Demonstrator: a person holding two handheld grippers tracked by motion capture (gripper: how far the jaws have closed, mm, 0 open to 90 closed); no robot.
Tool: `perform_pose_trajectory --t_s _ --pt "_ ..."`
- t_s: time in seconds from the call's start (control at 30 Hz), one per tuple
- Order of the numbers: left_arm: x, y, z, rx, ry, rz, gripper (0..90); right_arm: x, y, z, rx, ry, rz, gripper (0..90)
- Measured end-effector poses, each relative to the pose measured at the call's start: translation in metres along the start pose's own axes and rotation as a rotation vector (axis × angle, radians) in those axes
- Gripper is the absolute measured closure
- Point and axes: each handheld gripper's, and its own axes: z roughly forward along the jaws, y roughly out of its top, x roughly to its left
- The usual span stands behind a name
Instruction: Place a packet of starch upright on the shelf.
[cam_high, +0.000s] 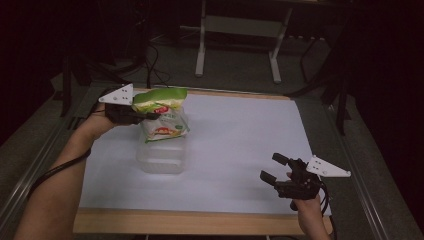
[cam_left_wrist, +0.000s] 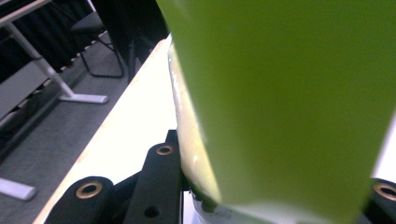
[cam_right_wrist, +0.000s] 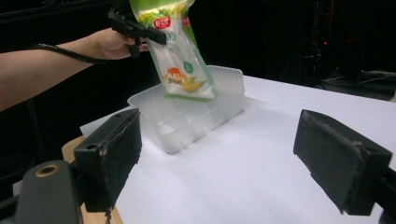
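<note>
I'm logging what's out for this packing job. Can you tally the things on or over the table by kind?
Snack bag, green and white, held by the left tongs: 1
Clear plastic container: 1
Tongs, with the open right tongs: 2
Total: 4

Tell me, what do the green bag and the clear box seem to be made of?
Green bag: probably thin glossy plastic film; it is printed, shiny and crinkled. Clear box: likely translucent, slightly frosted rigid plastic; the white table cover shows dimly through its walls.
</note>
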Motion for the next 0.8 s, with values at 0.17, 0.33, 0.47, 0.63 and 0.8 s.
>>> perform_pose_trajectory --t_s 0.17,0.33,0.47,0.63,0.8 --pt "0.001 0.0 -0.003 0.002 -0.016 -0.023 72.9 -0.002 -0.001 -0.001 0.005 -0.013 -0.003 15.1" --pt "-0.003 -0.001 -0.005 0.011 -0.05 -0.005 72.9 -0.002 -0.001 -0.001 0.002 -0.013 -0.005 15.1" --pt "-0.004 -0.005 0.001 0.049 -0.088 -0.006 72.9 -0.003 -0.002 0.001 0.008 -0.015 -0.002 15.1" --pt "-0.004 -0.01 0.008 0.053 -0.111 -0.018 72.9 -0.002 -0.003 0.001 0.013 -0.015 -0.005 15.1" --pt "-0.005 -0.018 0.008 0.055 -0.119 -0.018 73.0 -0.003 -0.003 0.001 0.016 -0.016 -0.007 15.1"
